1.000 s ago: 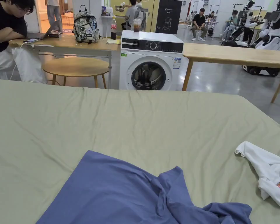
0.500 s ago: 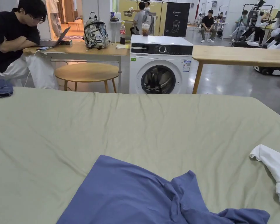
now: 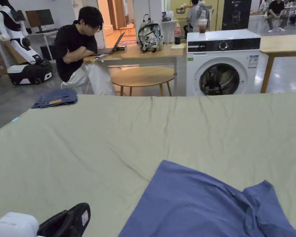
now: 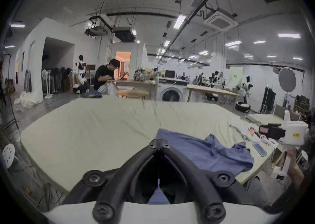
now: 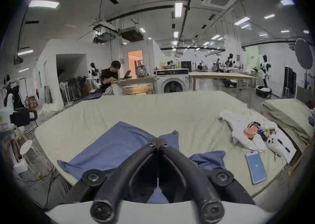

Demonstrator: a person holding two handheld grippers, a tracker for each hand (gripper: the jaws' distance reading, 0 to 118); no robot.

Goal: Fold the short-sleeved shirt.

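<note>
Now the left gripper (image 3: 79, 217) pokes in at the bottom left of the head view; 0.5 s ago it wasn't there. Its jaws are pressed together w/ nothing between. Right gripper (image 5: 158, 140) is closed & empty too. Blue shirt (image 3: 206, 203) lies crumpled on the green sheet (image 3: 113, 139), near the front edge, untouched.

I see the shirt (image 5: 119, 144) on the sheet-covered table (image 3: 82, 148), near edge. Phone (image 5: 255, 168) and a second garment (image 5: 238, 130) lie to its right. Washing machine (image 3: 221, 61) behind the table; folded jeans (image 3: 55, 97) at its far-left corner.
</note>
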